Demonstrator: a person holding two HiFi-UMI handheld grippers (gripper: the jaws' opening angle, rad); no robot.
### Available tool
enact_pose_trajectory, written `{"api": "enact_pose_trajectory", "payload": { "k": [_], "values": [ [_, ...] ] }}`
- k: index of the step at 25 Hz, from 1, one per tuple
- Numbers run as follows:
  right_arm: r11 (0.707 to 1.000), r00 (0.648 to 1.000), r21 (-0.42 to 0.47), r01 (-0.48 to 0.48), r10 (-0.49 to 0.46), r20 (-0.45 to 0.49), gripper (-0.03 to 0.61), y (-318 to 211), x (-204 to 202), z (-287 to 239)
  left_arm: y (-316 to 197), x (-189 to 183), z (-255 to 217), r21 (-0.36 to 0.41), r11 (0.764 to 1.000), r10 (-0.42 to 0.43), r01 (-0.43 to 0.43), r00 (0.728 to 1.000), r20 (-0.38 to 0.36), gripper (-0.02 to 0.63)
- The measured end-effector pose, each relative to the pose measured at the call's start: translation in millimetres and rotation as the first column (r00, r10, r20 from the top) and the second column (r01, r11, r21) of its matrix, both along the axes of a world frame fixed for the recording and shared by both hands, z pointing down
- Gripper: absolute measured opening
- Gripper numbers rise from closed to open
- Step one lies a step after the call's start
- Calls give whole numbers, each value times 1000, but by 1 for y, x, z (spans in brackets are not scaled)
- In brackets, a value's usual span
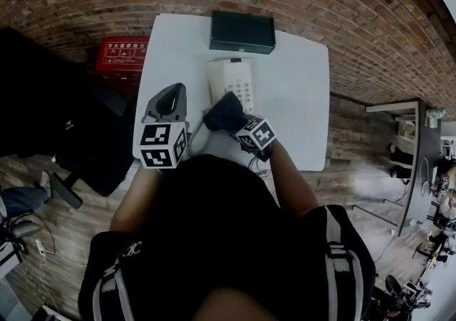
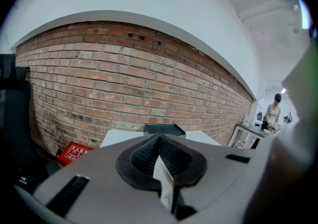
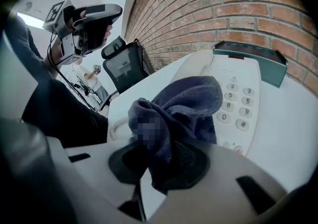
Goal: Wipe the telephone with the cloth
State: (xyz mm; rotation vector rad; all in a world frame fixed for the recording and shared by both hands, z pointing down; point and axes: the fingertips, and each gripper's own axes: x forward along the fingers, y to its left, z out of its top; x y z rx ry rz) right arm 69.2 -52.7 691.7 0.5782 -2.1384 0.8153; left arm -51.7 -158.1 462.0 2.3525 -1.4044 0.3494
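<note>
Now we wipe, right gripper [image 1: 226, 114] clenched on the cloth [image 3: 185, 110] at the near end of the telephone [image 1: 231, 79], a far-going sweep seemingly due next, left gripper [image 2: 160, 142] closed, lifted aside.

Soft, even light fills all three views; the white table [image 1: 299, 99] is brightest, with only faint shadows. Fisheye distortion bows the brick wall [image 2: 124, 89] and blackens the corners, and the nearest parts in both gripper views blur

Digits (and #) on telephone [image 3: 237, 100] keys
</note>
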Motion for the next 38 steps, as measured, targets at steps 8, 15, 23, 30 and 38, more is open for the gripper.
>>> {"api": "enact_pose_trajectory", "payload": {
  "k": [8, 15, 23, 30, 38],
  "values": [
    [994, 988, 41, -106, 110, -107, 55, -17, 45, 6, 3, -2, 1, -8, 1000, -7, 7, 1000, -17, -3],
    [982, 977, 39, -183, 186, -103, 55, -22, 64, 4, 4, -5, 3, -19, 1000, -13, 13, 1000, -22, -3],
    [938, 934, 126, -322, 337, -118, 55, -47, 98, -13, 3, -7, 4, -20, 1000, -17, 17, 1000, -21, -3],
    [889, 887, 224, -399, 436, -153, 55, -74, 119, -13, 2, -8, 3, -17, 999, -29, 29, 999, -13, -3],
    [894, 894, 290, -341, 404, -195, 55, -104, 115, -17, 1, -16, 5, -22, 998, -61, 61, 998, -6, -3]
  ]
}}
